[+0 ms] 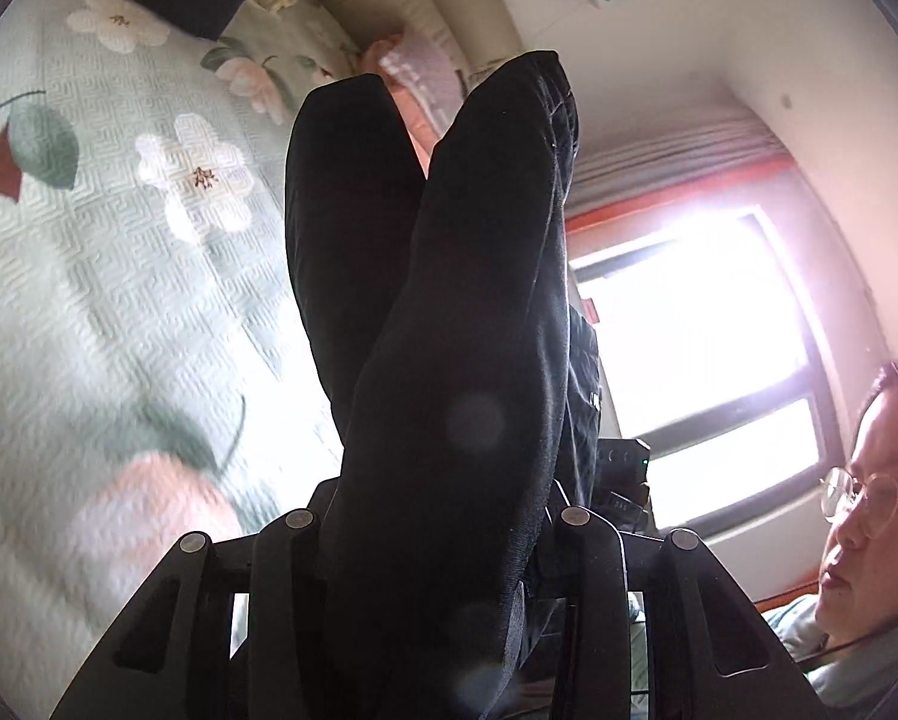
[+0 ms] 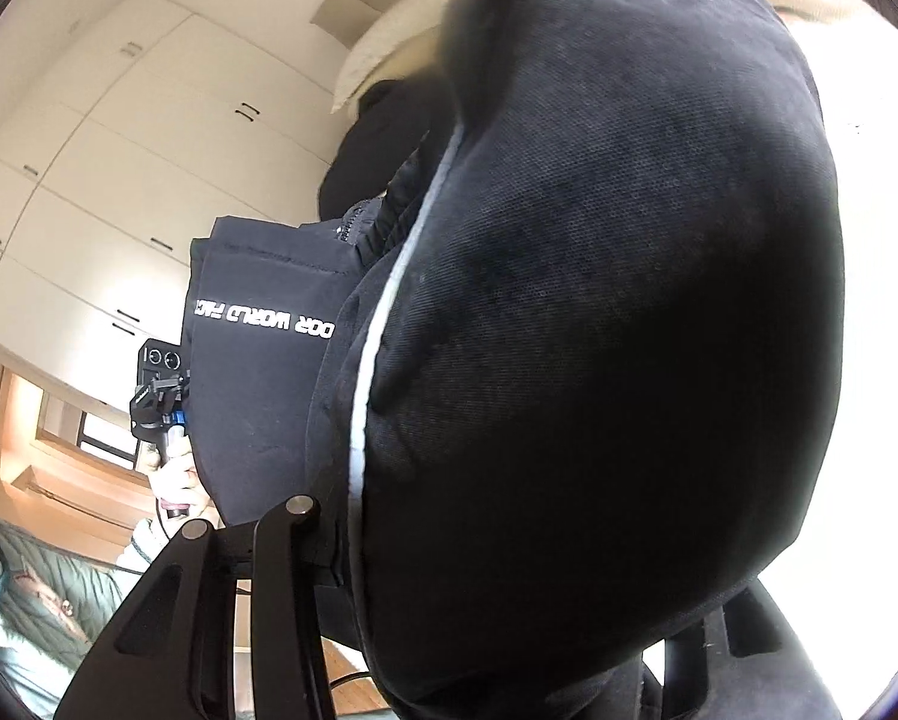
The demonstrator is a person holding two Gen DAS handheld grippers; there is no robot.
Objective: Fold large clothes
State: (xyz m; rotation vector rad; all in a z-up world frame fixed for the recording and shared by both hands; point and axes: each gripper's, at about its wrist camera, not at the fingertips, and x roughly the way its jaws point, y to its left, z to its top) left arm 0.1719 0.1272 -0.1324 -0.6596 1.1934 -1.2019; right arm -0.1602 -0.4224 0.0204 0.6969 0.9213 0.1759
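Black garment [image 1: 449, 360] held up above the floral bed [image 1: 89, 300].
Thick, dark folds with white lettering, clamped in left gripper [image 1: 443, 540] fingers and in right gripper [image 2: 508, 540] fingers.

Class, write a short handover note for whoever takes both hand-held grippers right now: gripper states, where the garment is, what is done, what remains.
Left hand-held gripper: shut on the black garment, which bulges up between its jaws.
Right hand-held gripper: shut on the same garment, a black jacket with white lettering.
Garment: lifted above the floral bedspread, hanging between both grippers.
Done: picked up.
Left: lay it flat and fold it.
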